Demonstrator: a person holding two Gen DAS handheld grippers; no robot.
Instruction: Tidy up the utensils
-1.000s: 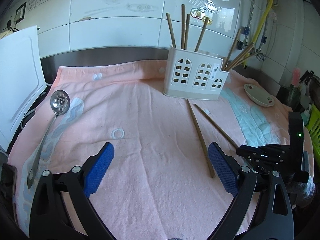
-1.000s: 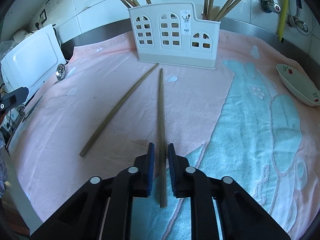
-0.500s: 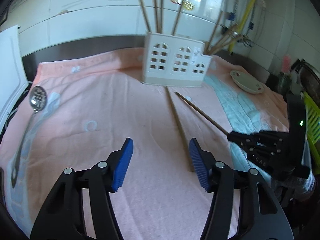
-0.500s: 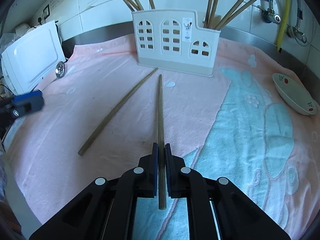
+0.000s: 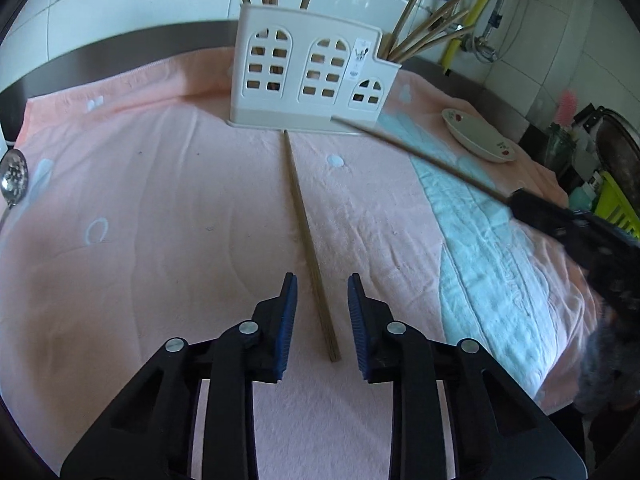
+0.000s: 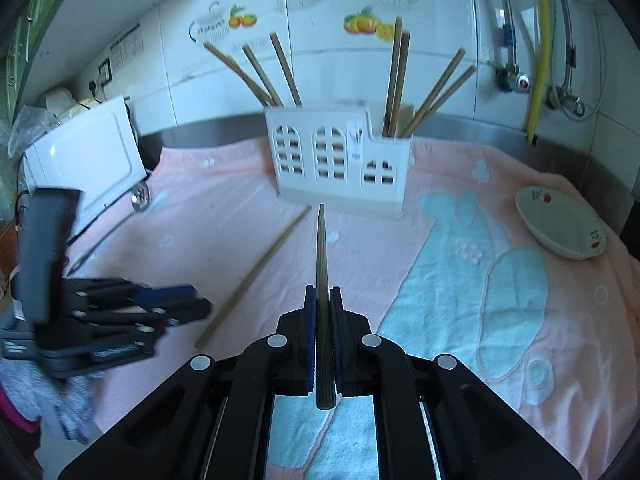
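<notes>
A white utensil holder (image 5: 312, 76) with arched windows stands at the back of the pink towel and holds several wooden chopsticks; it also shows in the right wrist view (image 6: 340, 168). One chopstick (image 5: 310, 240) lies on the towel, its near end between the open fingers of my left gripper (image 5: 322, 284), untouched. My right gripper (image 6: 323, 294) is shut on a second chopstick (image 6: 322, 264) and holds it lifted, pointing at the holder. That chopstick (image 5: 420, 156) and the right gripper (image 5: 516, 202) show at right in the left wrist view.
A small white dish (image 6: 560, 228) sits on the towel at the right. A slotted metal spoon (image 5: 12, 176) lies at the left edge. A white cutting board (image 6: 88, 164) leans at the back left. Wall pipes and a yellow hose (image 6: 538, 48) are behind.
My left gripper moved forward and narrowed around the lying chopstick's near end. My right gripper closed fully on its chopstick and lifted it off the towel.
</notes>
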